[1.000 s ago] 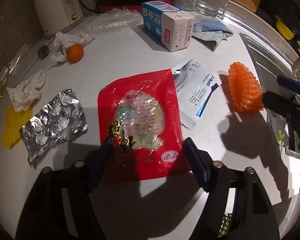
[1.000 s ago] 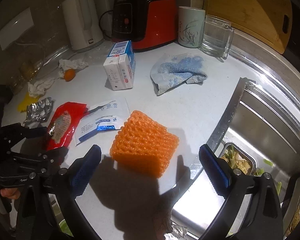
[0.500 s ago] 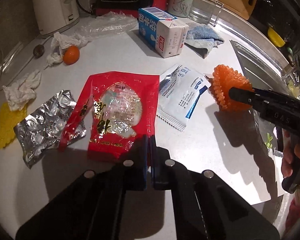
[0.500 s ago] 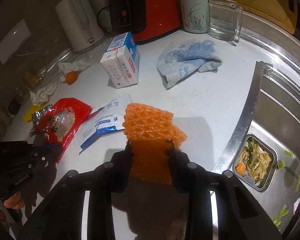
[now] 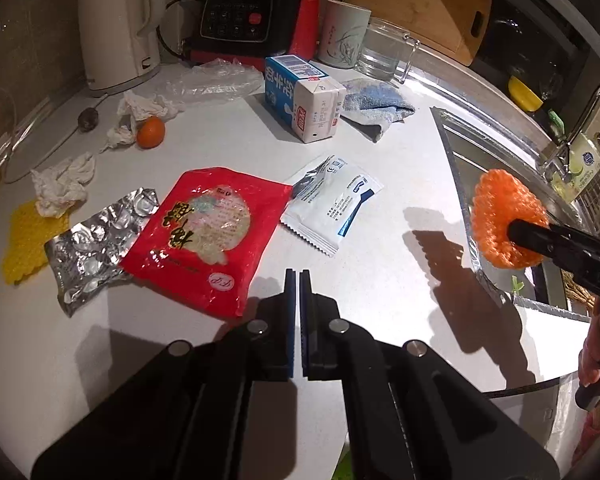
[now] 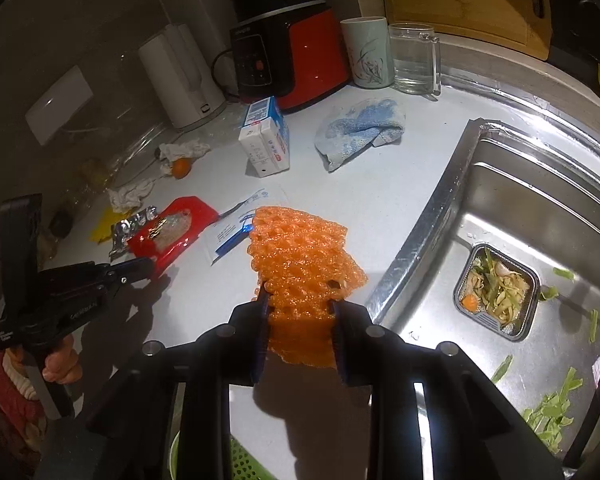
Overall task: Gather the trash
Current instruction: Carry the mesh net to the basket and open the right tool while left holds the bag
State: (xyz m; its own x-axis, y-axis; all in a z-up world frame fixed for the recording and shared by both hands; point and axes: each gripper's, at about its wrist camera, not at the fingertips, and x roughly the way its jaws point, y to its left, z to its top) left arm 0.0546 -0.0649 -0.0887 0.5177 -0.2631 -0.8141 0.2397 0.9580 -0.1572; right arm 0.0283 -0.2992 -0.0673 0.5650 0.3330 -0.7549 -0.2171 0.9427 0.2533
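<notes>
My right gripper (image 6: 300, 312) is shut on an orange foam fruit net (image 6: 300, 256) and holds it in the air above the counter; it also shows in the left wrist view (image 5: 504, 216) by the sink edge. My left gripper (image 5: 297, 280) is shut and empty, just right of the near corner of a red snack wrapper (image 5: 208, 232) that lies flat on the white counter. A white and blue sachet (image 5: 336, 204), crumpled foil (image 5: 96, 240), tissues (image 5: 64, 184) and a yellow foam net (image 5: 24, 240) lie nearby.
A milk carton (image 5: 304, 104), a blue cloth (image 5: 376, 104), a small orange (image 5: 150, 132), clear plastic film (image 5: 212, 80), a kettle (image 5: 116, 24), a red appliance (image 5: 252, 8), a mug and a glass stand behind. The steel sink (image 6: 540, 216) with a scrap strainer (image 6: 496, 288) is at right. A green basket (image 6: 240, 464) sits below the counter edge.
My left gripper closed, lifted the red wrapper's edge, then the wrapper slipped back flat and the gripper stays shut, empty. My right gripper closed on the orange net and lifted it.
</notes>
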